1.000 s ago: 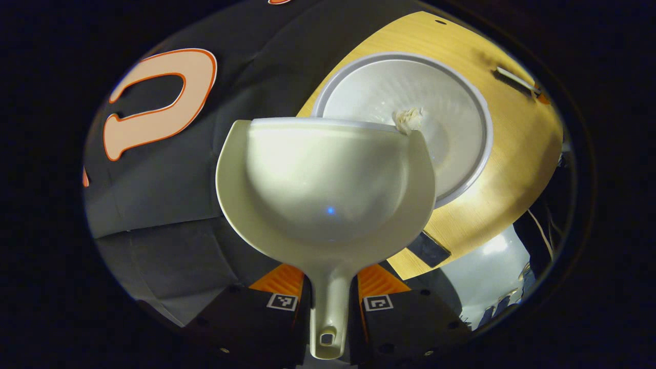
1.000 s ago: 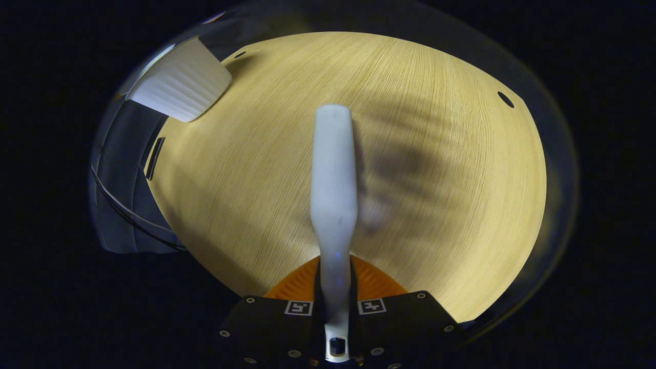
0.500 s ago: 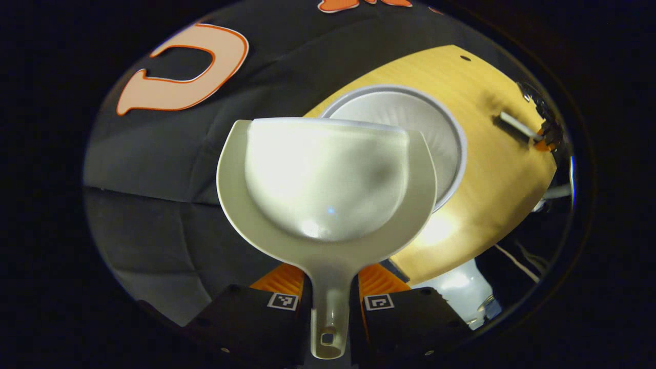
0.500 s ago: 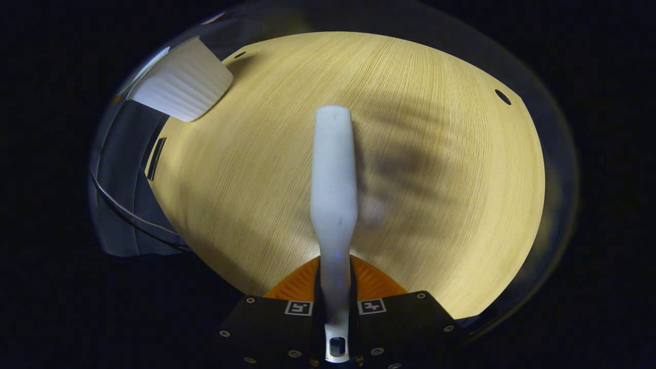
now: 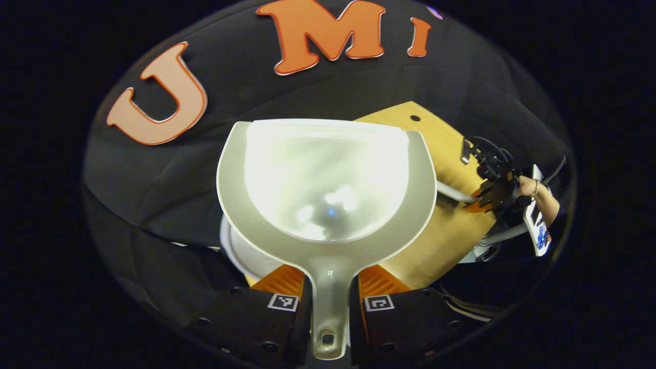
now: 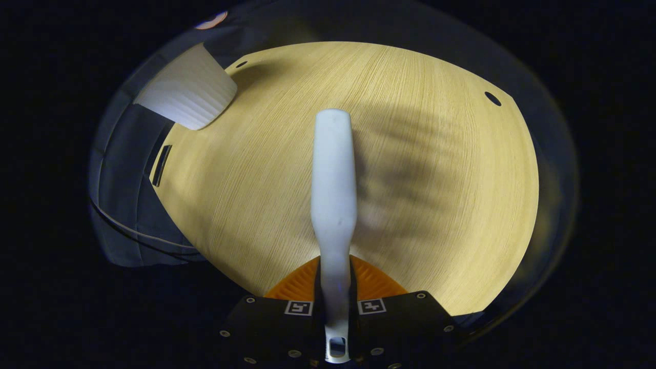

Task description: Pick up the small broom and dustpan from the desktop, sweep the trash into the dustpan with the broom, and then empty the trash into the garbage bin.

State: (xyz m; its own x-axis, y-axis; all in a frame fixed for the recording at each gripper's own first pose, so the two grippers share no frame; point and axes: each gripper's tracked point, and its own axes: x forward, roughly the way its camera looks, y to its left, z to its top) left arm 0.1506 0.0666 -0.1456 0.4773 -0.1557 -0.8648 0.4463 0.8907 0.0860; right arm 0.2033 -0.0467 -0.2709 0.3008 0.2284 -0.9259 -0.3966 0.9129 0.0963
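**Dustpan and broom both held above the desk**

Dustpan [image 5: 328, 184] sits in the left gripper [image 5: 328, 287], jaws clamped on its handle, its scoop raised before the booth wall. A white bin [image 5: 241, 251] peeks out beneath its lower left edge, and the wooden desk [image 5: 451, 236] lies to the right. Farther right, the other gripper [image 5: 494, 192] is held by a hand [image 5: 530, 187]. In the right gripper view, the right gripper [image 6: 335, 284] is closed on the broom [image 6: 334, 179] handle above the desk, bin at upper left.
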